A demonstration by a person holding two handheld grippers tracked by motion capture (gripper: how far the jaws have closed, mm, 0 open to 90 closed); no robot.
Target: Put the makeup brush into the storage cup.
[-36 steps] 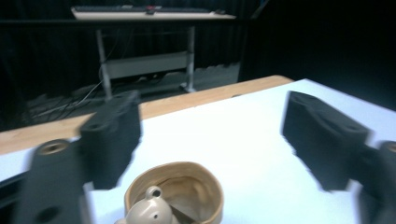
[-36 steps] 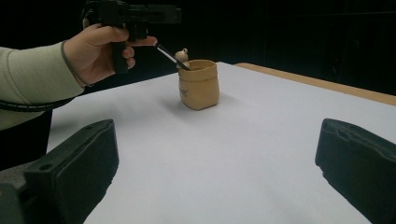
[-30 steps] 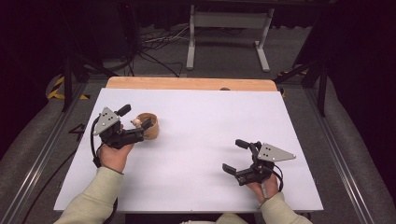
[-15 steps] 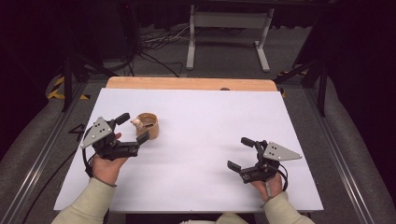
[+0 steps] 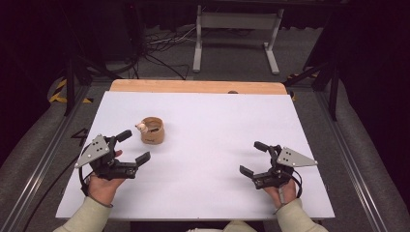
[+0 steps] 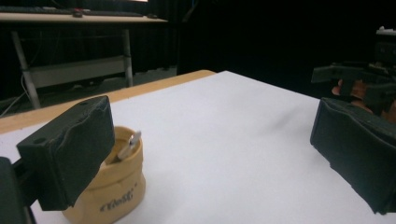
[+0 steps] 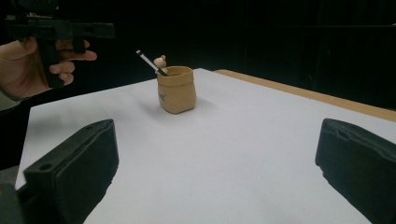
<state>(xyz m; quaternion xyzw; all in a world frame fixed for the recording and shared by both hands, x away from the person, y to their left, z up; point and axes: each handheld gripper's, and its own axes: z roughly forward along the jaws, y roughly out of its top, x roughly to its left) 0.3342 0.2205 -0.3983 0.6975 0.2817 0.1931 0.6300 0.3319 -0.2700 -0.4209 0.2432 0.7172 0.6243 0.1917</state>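
A small tan sack-shaped pot [image 5: 153, 131] stands upright on the white table top [image 5: 212, 125], left of centre. A pen topped with a little bear figure [image 5: 141, 128] leans out of it. In the right gripper view the pot [image 7: 176, 88] has the pen [image 7: 148, 61] slanting up to the left. My left gripper [image 5: 133, 147] is open, just in front and left of the pot, apart from it. The pot [image 6: 109, 186] sits partly behind its left jaw. My right gripper [image 5: 255, 158] is open near the front right, with nothing between its jaws.
A bare wooden strip [image 5: 193, 86] runs along the table's far edge. Beyond it stand a white metal frame [image 5: 237, 21] and loose cables [image 5: 154, 43] on the dark floor. Metal rails [image 5: 38, 164] flank the table on both sides.
My left gripper has drawn back toward the front left, away from the pot, which stays standing. My right gripper has shifted slightly toward the front right.
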